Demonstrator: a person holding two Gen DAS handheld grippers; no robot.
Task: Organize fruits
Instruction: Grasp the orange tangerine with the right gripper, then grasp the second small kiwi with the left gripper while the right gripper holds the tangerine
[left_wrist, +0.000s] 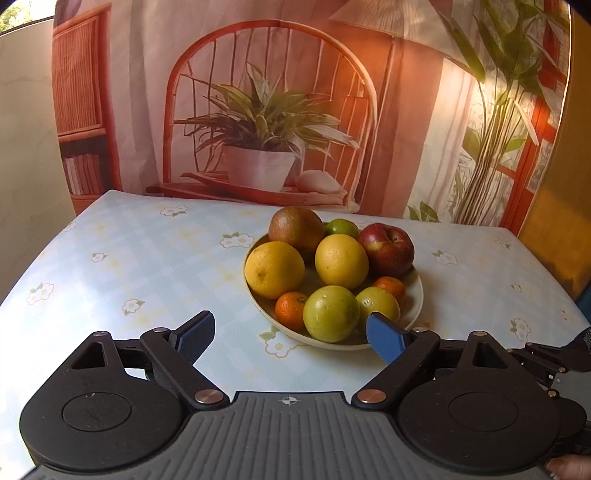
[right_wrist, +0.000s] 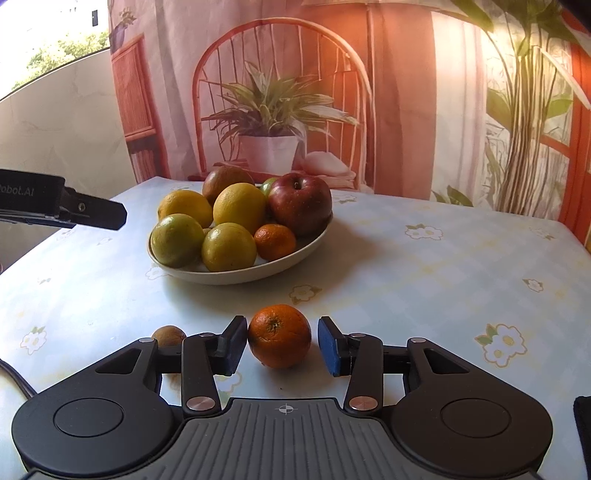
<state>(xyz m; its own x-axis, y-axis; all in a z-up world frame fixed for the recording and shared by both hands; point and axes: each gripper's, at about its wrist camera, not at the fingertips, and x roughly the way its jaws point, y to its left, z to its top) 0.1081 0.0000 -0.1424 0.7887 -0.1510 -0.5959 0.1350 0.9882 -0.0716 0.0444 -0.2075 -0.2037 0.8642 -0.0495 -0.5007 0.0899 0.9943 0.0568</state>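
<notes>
1. Fruits: most already sit in the plate (right_wrist: 314, 242) mid-counter, incl. the red apple (right_wrist: 300, 203), two yellow citrus, greenish ones & small mandarins. Two are not in yet: the loose orange (right_wrist: 279, 336) on the counter (right_wrist: 424, 280) in front of the plate, and a small brown fruit (right_wrist: 168, 335), maybe a kiwi, just left of it, part hidden behind your R tool.
2. Step in hand, as I read it: picking up the loose orange w/ the right gripper (right_wrist: 282, 345). Its jaws straddle the orange at a narrow setting. The left pad looks at or almost at the peel; the right pad shows a clear gap. So not clamped yet, and the orange rests on the counter.
3. Next move calls for: close evenly till both pads press at the widest part of the orange. It's round & can roll out fwd if one pad pushes first, so centre it before squeezing. Then lift clear & carry over the near rim of the plate.
4. Drop spot: the plate is crowded. The free room looks like the front-right part near the small mandarin (right_wrist: 275, 242). Set it low so nothing gets knocked out.
5. The left gripper (left_wrist: 291, 336) has jaws wide & empty, hovering at the near edge of the plate; its right pad overlaps the rim in left wrist view. Keep it out of the R path, or send it for the brown fruit after.
</notes>
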